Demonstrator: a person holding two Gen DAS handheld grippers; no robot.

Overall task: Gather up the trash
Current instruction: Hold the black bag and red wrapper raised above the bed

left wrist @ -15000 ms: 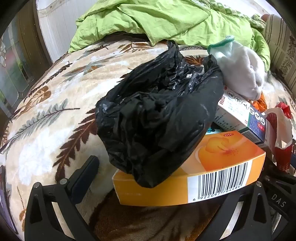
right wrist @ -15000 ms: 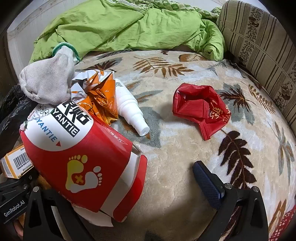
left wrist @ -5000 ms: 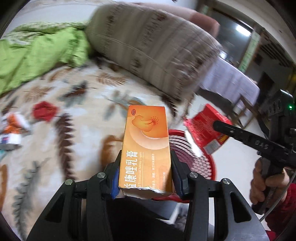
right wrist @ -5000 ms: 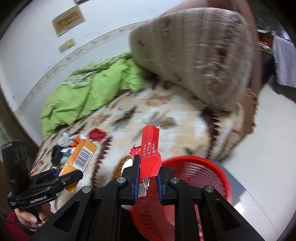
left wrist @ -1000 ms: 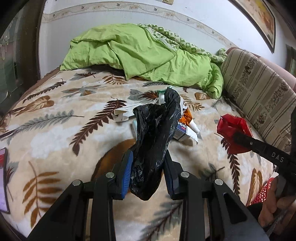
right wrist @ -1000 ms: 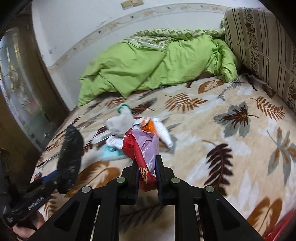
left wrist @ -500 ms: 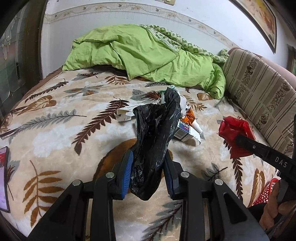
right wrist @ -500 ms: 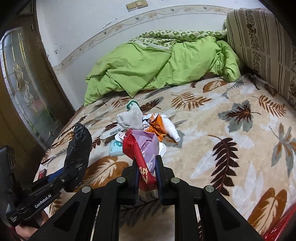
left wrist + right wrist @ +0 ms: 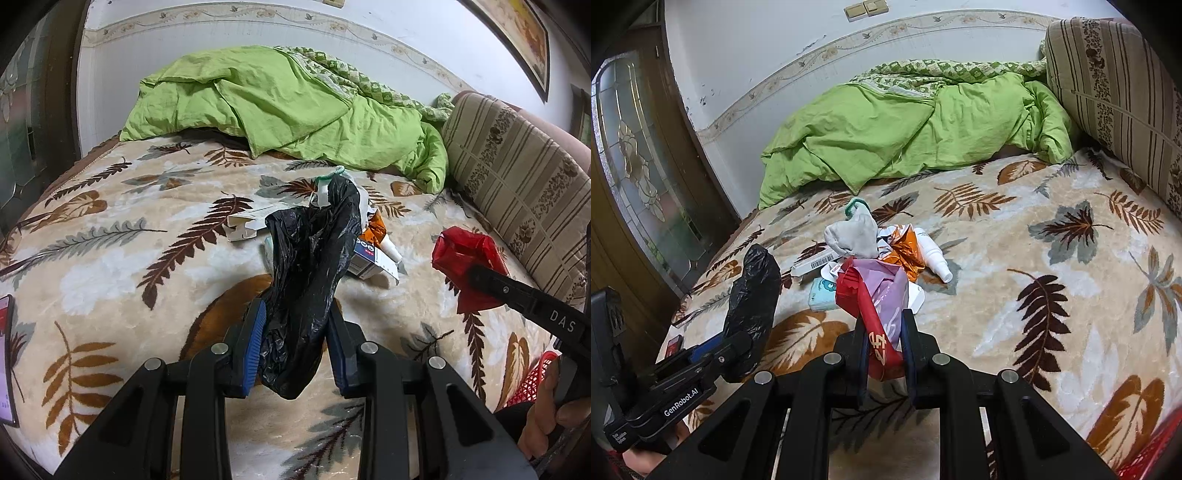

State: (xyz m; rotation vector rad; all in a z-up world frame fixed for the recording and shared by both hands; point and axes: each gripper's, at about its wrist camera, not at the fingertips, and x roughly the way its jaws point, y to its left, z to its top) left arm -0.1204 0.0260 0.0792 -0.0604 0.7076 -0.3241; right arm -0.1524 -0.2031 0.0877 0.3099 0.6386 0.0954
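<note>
Your left gripper (image 9: 295, 343) has its jaws clenched on a crumpled black plastic bag (image 9: 310, 273), which stands up between the blue pads and is lifted clear of the bed (image 9: 110, 258). Your right gripper (image 9: 885, 347) is clamped on a red wrapper (image 9: 875, 306) with a pale purple lining, also held up above the leaf-patterned blanket.

The rest of the trash lies in a small heap near the middle of the bed, beyond both grippers: a grey sock (image 9: 855, 236) with a green cuff on top, an orange foil wrapper (image 9: 905, 254) just beside it, a white bottle (image 9: 932, 254) lying on its side to the right of the foil, a long white carton (image 9: 816, 264) with a barcode to the left, and a small light-blue packet (image 9: 822, 290) at the near edge. From the left wrist view a blue-and-white box (image 9: 369, 258) shows behind the black bag; whether it touches the bottle is hard to tell there.

A green quilt (image 9: 905, 136) is bunched at the far end of the bed, and a striped cushion (image 9: 1115, 92) stands along the right side. A red basket (image 9: 532, 380) shows at the lower right edge of the left wrist view, beside your right hand (image 9: 546, 413).
</note>
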